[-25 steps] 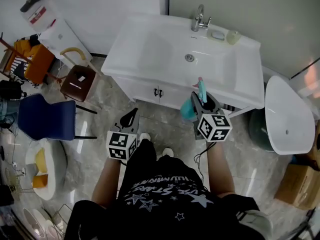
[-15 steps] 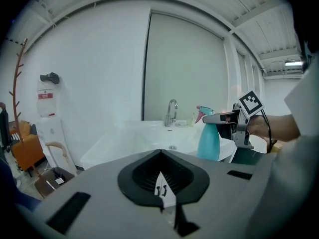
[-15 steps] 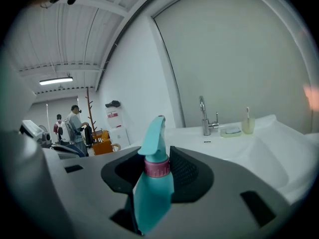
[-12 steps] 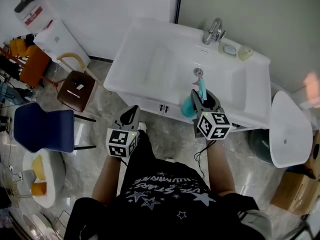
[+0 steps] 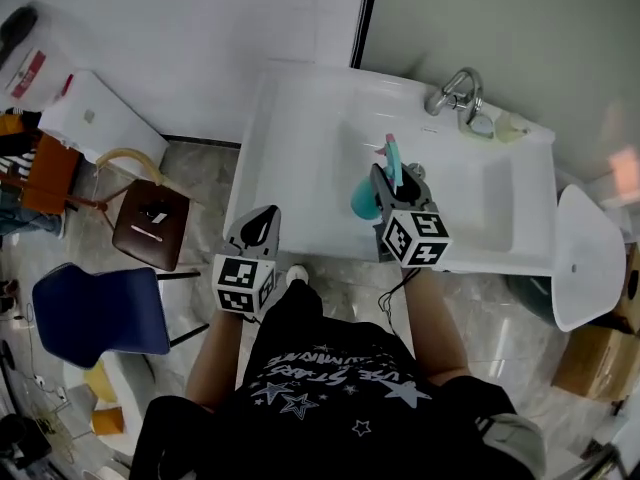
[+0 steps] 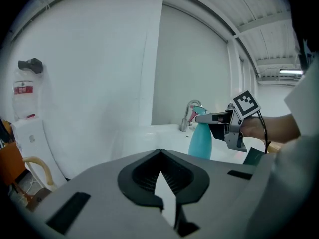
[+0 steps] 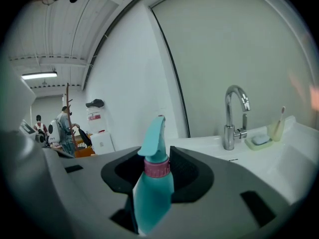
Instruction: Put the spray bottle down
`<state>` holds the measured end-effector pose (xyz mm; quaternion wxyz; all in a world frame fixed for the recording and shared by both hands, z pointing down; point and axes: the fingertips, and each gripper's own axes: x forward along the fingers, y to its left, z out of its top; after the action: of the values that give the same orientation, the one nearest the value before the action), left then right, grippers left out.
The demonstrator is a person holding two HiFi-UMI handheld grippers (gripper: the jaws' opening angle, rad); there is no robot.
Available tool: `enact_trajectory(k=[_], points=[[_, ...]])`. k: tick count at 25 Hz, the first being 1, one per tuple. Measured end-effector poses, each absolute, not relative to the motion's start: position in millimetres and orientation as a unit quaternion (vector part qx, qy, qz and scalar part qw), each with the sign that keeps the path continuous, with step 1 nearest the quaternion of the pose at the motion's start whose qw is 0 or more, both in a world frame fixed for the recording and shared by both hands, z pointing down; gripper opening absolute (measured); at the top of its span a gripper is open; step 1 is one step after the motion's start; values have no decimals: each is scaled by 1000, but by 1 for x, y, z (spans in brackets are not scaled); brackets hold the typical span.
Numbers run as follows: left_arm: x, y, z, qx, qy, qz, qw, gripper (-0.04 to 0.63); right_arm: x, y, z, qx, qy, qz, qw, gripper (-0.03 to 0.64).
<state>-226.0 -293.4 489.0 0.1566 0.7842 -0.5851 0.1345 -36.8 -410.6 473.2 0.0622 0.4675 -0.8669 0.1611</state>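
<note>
The teal spray bottle (image 5: 366, 197) with a pink collar hangs upright over the white sink (image 5: 300, 138), clamped at its neck. My right gripper (image 5: 392, 176) is shut on it; in the right gripper view the bottle (image 7: 153, 185) fills the gap between the jaws of that gripper (image 7: 155, 166). My left gripper (image 5: 260, 228) is at the sink's front left corner, shut and holding nothing. The left gripper view has its own jaws (image 6: 162, 185) low in front and, beyond them, the bottle (image 6: 201, 142) held by the right gripper (image 6: 215, 119).
A chrome faucet (image 5: 455, 90) stands at the sink's back, with a soap dish (image 7: 260, 141) and a toothbrush cup (image 7: 276, 128) beside it. A brown stool (image 5: 150, 226) and blue chair (image 5: 95, 308) are on the left floor. A white round fixture (image 5: 585, 258) sits right of the sink.
Both grippers have moved toward the sink. The bottle was in front of the cabinet and now hangs over the basin. The grip on it has not changed.
</note>
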Motion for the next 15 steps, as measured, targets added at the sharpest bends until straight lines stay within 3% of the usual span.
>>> enact_trajectory(k=[15], points=[[-331, -385, 515, 792, -564, 139, 186, 15, -178, -538, 490, 498, -855, 140, 49, 160]])
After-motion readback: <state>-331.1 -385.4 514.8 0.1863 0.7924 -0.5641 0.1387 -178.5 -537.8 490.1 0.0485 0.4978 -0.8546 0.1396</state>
